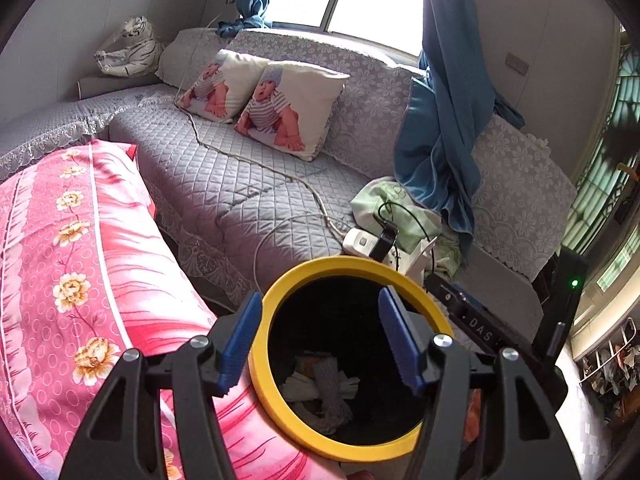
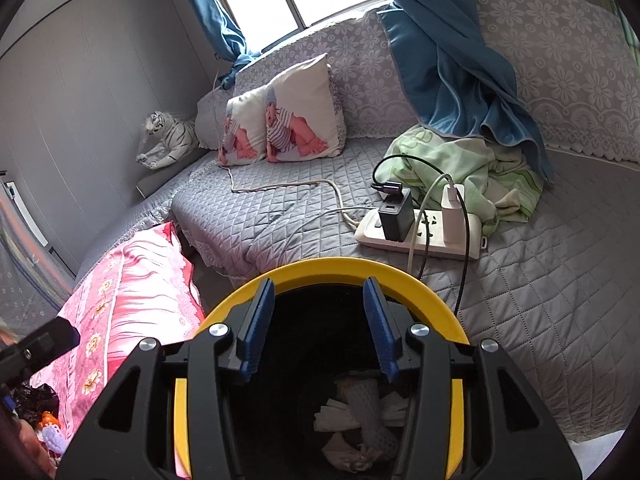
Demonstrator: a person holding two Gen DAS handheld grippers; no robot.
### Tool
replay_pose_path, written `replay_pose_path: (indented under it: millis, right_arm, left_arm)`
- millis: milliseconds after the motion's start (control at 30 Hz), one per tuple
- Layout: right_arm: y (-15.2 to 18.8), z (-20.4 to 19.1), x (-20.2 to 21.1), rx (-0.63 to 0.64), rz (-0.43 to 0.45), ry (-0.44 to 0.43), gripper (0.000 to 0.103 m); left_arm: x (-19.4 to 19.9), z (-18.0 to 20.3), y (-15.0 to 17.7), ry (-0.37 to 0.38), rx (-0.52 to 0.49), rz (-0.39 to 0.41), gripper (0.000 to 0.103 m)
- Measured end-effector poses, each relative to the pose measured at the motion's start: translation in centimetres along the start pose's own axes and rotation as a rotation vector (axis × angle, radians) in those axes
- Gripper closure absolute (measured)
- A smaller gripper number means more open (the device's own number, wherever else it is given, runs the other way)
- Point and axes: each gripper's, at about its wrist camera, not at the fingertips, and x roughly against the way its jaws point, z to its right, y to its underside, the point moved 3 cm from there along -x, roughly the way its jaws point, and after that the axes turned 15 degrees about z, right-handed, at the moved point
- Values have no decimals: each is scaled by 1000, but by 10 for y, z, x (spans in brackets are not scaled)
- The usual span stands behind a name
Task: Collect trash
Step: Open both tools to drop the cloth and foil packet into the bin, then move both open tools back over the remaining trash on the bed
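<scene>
Both grippers hang over the yellow-rimmed bin, jaws spread and empty.

The left gripper and the right gripper each show blue pads parted with nothing between them. Below them stands the bin, and the trash, white paper scraps and a piece of foam netting, lies on its dark bottom. A pink floral quilt is beside the bin, and a white power strip rests on the grey sofa behind it.

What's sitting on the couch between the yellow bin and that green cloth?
A white power strip with chargers plugged in lies between the bin and the cloth, clearest in the right view.
</scene>
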Motion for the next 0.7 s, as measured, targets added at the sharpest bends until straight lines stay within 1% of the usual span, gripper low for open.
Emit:
replay_pose_path:
  millis: [67, 167, 233, 300, 333, 367, 433, 500, 533, 567, 633, 667, 700]
  right_arm:
    - [-3, -13, 6, 12, 8, -38, 59]
    - [-5, -35, 16, 36, 20, -104, 59]
    - [-4, -53, 24, 55, 25, -164, 58]
    - [0, -73, 31, 81, 24, -231, 54]
    - [0, -73, 31, 81, 24, -231, 54]
    - [3, -84, 35, 95, 20, -269, 53]
    - [11, -106, 42, 126, 8, -343, 52]
    - [20, -128, 49, 158, -6, -418, 48]
    - [29, -149, 56, 184, -24, -489, 47]
    - [29, -149, 56, 184, -24, -489, 46]
    - [37, -168, 65, 220, -29, -547, 43]
    - [44, -186, 74, 262, -26, -600, 40]
    - [44, -186, 74, 262, -26, -600, 38]
  left_arm:
    - [20, -1, -11, 6, 12, 44, 45]
    - [48, -5, -23, -3, 16, 85, 45]
    - [67, -10, -29, -35, -9, 108, 45]
    - [89, -18, -32, -74, -32, 141, 44]
    - [101, -23, -32, -83, -32, 154, 41]
    - [112, -30, -33, -94, -24, 165, 38]
    - [135, -44, -33, -121, -8, 185, 35]
    - [159, -58, -31, -169, -27, 208, 29]
    - [172, -65, -29, -205, -34, 221, 25]
    - [184, -73, -27, -226, -34, 234, 23]
    - [209, -90, -22, -272, -38, 251, 20]
    - [221, -98, -19, -304, -41, 263, 17]
    - [233, -105, -15, -336, -45, 278, 15]
